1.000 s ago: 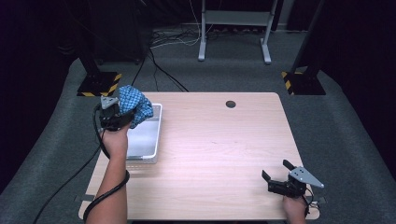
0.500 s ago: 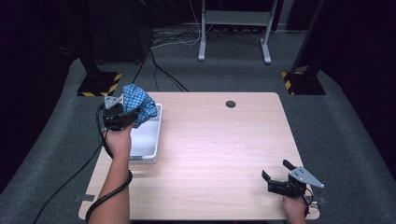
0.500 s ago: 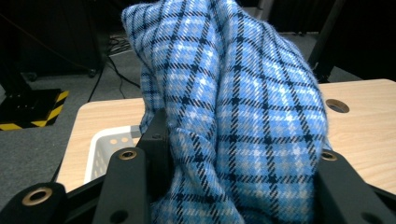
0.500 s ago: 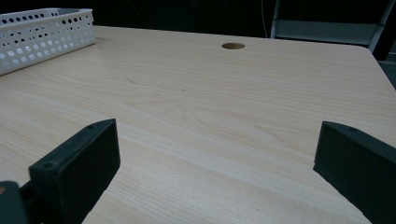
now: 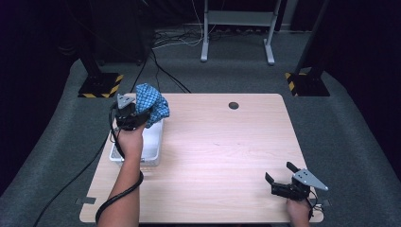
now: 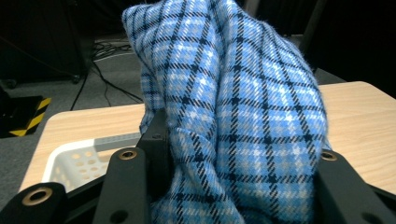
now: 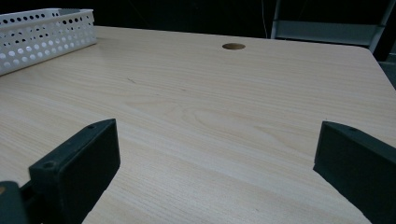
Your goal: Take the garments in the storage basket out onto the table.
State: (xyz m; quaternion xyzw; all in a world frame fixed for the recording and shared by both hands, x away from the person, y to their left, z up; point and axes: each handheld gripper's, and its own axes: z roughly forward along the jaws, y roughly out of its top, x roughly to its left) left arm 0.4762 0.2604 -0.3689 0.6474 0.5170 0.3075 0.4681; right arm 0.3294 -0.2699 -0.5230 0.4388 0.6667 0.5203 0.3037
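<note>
A bunched blue plaid cloth (image 5: 150,104) is held up over the far end of a white perforated basket (image 5: 153,149) at the table's left side. My left gripper (image 5: 135,116) is shut on the cloth; in the left gripper view the cloth (image 6: 233,107) bulges between the two black jaws, with the basket (image 6: 70,163) below and to the left. My right gripper (image 5: 280,178) rests low near the table's front right corner, jaws wide open with nothing between them. In the right gripper view bare wood lies between its jaws (image 7: 215,154).
The wooden table (image 5: 222,156) has a round cable hole (image 5: 233,105) near its far edge. The basket's corner (image 7: 46,35) stands at the far left in the right gripper view. Black stands with yellow-striped bases (image 5: 99,85) and cables lie on the floor beyond.
My left gripper has carried the cloth slightly right and toward the far end of the basket. The right gripper has stayed put.
</note>
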